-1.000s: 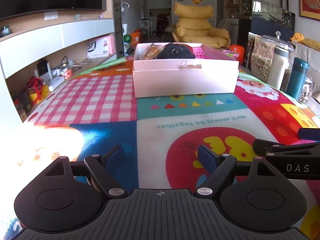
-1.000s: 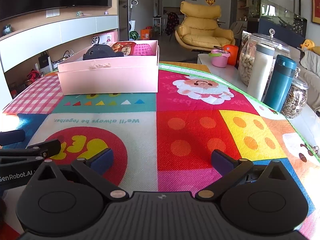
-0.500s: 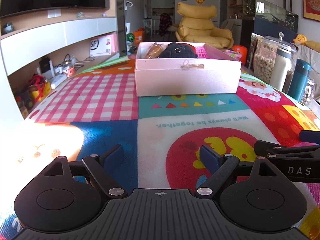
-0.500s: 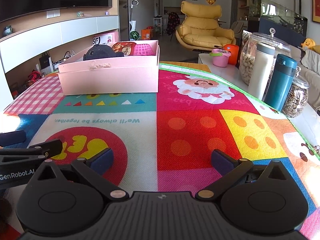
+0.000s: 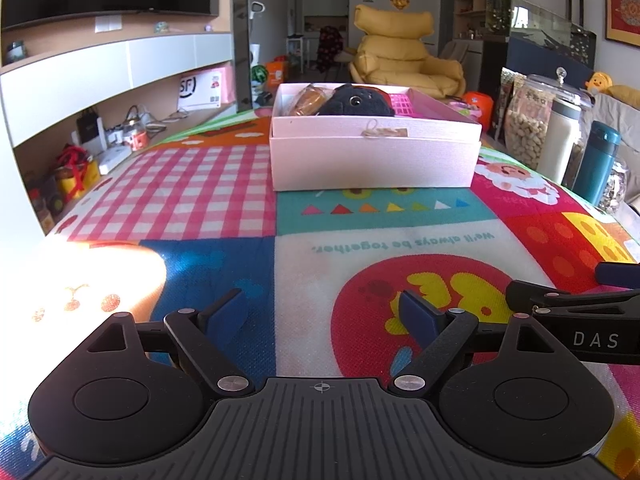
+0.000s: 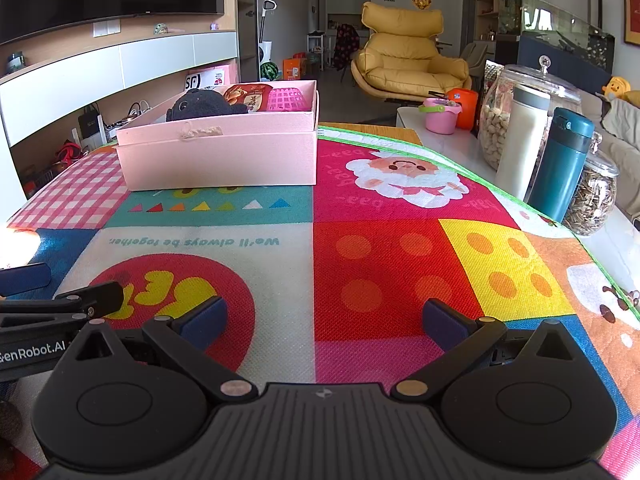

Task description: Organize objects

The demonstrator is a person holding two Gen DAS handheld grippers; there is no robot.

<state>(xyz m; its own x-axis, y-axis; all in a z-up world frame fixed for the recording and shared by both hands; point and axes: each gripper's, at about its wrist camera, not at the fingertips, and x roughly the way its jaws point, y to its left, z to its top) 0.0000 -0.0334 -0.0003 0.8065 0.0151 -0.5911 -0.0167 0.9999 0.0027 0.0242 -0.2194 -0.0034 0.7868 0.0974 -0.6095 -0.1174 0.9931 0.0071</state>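
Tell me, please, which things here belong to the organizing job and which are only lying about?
Belong to the job:
- pink box
- dark plush toy in it
- snack packet in it
- pink basket in it

Only lying about:
- teal flask
- white bottle
- nut jar
- seed jar
- pink toy bucket
- yellow armchair
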